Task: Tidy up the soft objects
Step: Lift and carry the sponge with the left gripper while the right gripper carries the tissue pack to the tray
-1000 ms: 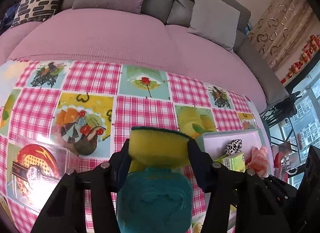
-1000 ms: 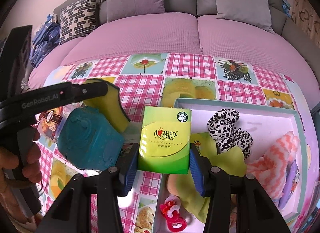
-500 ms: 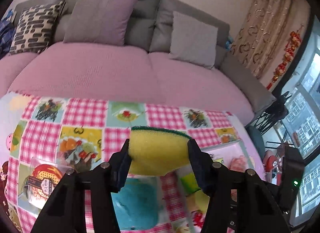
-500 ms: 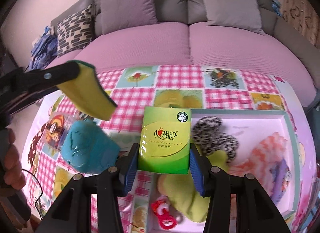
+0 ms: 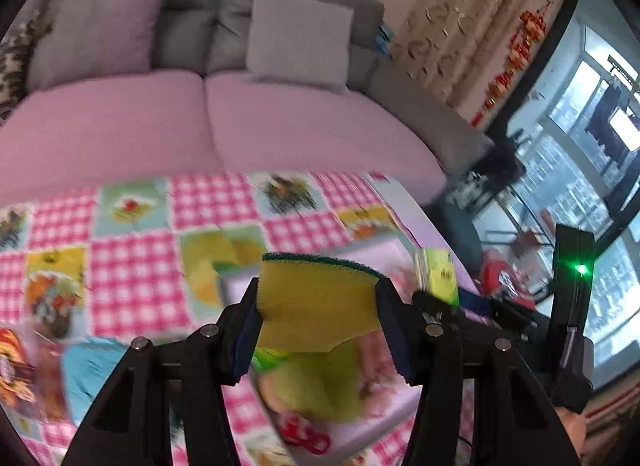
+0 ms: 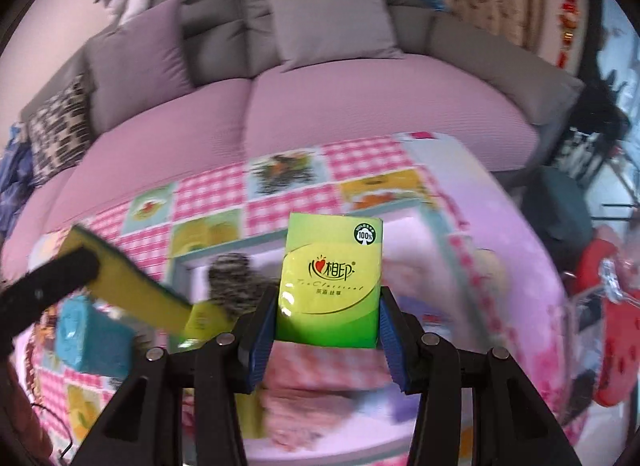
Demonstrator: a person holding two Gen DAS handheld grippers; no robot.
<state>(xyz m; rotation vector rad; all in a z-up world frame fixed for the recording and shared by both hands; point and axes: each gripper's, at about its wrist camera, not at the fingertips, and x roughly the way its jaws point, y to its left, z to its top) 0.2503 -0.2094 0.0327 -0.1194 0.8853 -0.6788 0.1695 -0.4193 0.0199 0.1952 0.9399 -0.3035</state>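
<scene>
My left gripper (image 5: 318, 316) is shut on a yellow sponge (image 5: 316, 298) with a dark green scrub top, held in the air over the white tray (image 5: 362, 432). My right gripper (image 6: 328, 332) is shut on a green tissue pack (image 6: 330, 282), also lifted above the tray (image 6: 434, 221). The sponge (image 6: 128, 286) and one left finger show at the left of the right wrist view. The tissue pack (image 5: 438, 274) shows to the right in the left wrist view. In the tray lie a leopard-print piece (image 6: 236, 282), a yellow-green cloth (image 5: 316, 382) and a red-and-white hair tie (image 5: 304, 432).
A teal soft block (image 6: 94, 340) lies on the chequered tablecloth (image 5: 132, 266) left of the tray. A pink sofa (image 6: 320, 113) with grey cushions runs behind the table. A red item (image 6: 616, 326) hangs off the right side. The views are blurred by motion.
Both grippers rose and swung right, from beside the teal block to above the tray, each keeping its load. The teal block stayed behind on the cloth.
</scene>
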